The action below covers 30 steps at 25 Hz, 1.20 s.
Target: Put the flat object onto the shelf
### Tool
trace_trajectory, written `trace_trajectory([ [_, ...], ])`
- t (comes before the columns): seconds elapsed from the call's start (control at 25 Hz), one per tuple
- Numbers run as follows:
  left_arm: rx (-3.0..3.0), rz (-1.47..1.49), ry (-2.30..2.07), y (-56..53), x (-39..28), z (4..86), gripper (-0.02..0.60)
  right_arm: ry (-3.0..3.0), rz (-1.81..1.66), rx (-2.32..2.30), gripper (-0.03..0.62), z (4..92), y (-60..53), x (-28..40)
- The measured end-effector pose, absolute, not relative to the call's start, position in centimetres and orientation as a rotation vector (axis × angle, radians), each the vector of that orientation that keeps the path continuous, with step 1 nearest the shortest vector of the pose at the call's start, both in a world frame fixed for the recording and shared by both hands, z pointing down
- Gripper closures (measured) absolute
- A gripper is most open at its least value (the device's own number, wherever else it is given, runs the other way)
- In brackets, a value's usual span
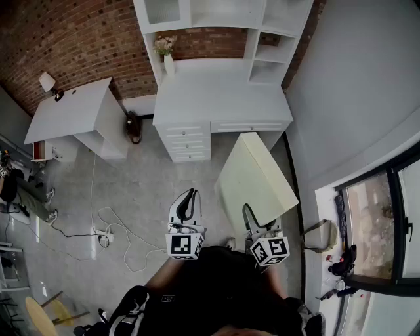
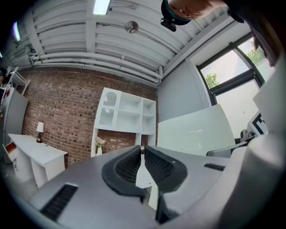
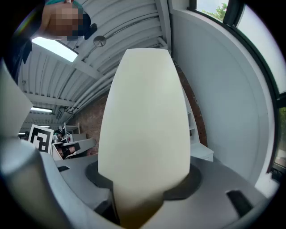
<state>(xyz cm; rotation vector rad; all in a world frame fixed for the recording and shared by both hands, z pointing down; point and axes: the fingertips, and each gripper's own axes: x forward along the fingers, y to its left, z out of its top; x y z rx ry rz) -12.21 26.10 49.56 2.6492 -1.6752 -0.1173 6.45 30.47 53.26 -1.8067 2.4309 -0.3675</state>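
The flat object is a pale cream board [image 1: 252, 177], tilted up over the floor in front of me. My right gripper [image 1: 253, 223] is shut on its near edge. In the right gripper view the board [image 3: 145, 125] fills the middle and rises from between the jaws of the right gripper [image 3: 143, 190]. My left gripper [image 1: 189, 197] hangs to the left of the board, shut with nothing in it. In the left gripper view the left gripper [image 2: 142, 154] points at the white shelf [image 2: 127, 114], with the board [image 2: 196, 129] to its right. The shelf [image 1: 216, 13] stands on a white desk [image 1: 216, 98] against the brick wall.
A vase of flowers [image 1: 166, 54] stands on the desk's left end. A second white desk [image 1: 72, 111] with a lamp [image 1: 47, 81] is at the left. Cables and a power strip [image 1: 105, 233] lie on the floor. A grey wall and a window [image 1: 380, 223] run along the right.
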Motion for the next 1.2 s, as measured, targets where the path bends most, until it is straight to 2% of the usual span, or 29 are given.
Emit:
trace_trajectory([
  [0.52,2.644,-0.103,-1.681,27.3,-8.7,50.1,0.549,2.445,-0.381,-1.779,0.309,53.8,31.7,9.6],
  [1.0,2.610,-0.052,-1.760,28.7,-3.7,50.8,0.549,2.511,-0.439,-1.653,0.306,56.0,31.5,15.2],
  [1.2,2.558,-0.022,-1.768,27.4,-3.7,51.8,0.549,2.507,-0.453,-1.647,0.306,56.3,30.2,16.6],
])
